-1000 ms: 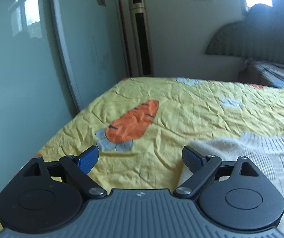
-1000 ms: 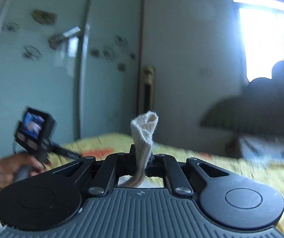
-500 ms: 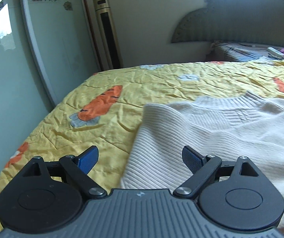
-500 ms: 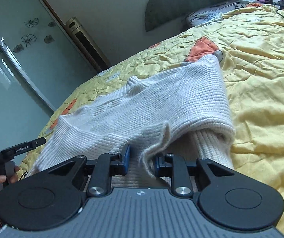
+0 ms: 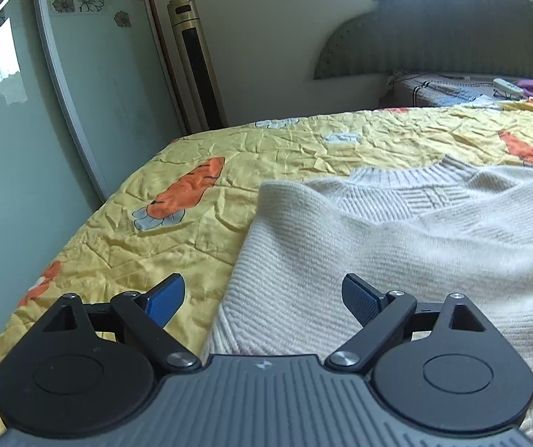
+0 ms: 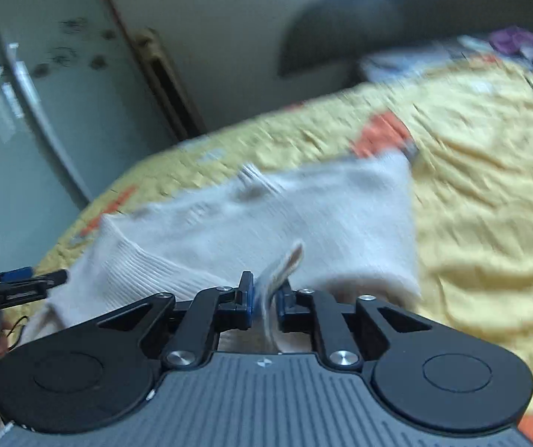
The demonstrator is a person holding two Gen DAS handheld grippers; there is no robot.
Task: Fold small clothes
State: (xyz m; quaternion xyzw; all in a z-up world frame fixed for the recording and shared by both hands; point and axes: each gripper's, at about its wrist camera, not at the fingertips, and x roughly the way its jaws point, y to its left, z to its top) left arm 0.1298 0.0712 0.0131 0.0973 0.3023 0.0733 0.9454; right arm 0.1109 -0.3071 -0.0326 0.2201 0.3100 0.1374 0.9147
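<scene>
A cream knitted sweater (image 5: 396,246) lies on the yellow carrot-print bedspread (image 5: 199,231), partly folded over itself. My left gripper (image 5: 262,296) is open and empty, hovering low over the sweater's near left edge. My right gripper (image 6: 264,296) is shut on a bunched edge of the sweater (image 6: 281,264), with the rest of the sweater (image 6: 266,223) spread ahead of it. The right wrist view is motion-blurred. My left gripper (image 6: 21,287) also shows at the far left of the right wrist view.
A glass wardrobe door (image 5: 43,111) and a tall gold air conditioner (image 5: 195,63) stand past the bed's left edge. A grey padded headboard (image 5: 452,33) is at the back right, with a remote and clothes (image 5: 519,87) beside it.
My right gripper has come down from high in the air to the bed with the sweater edge still in it. My left gripper has swung right, so the sweater now lies between its fingers.
</scene>
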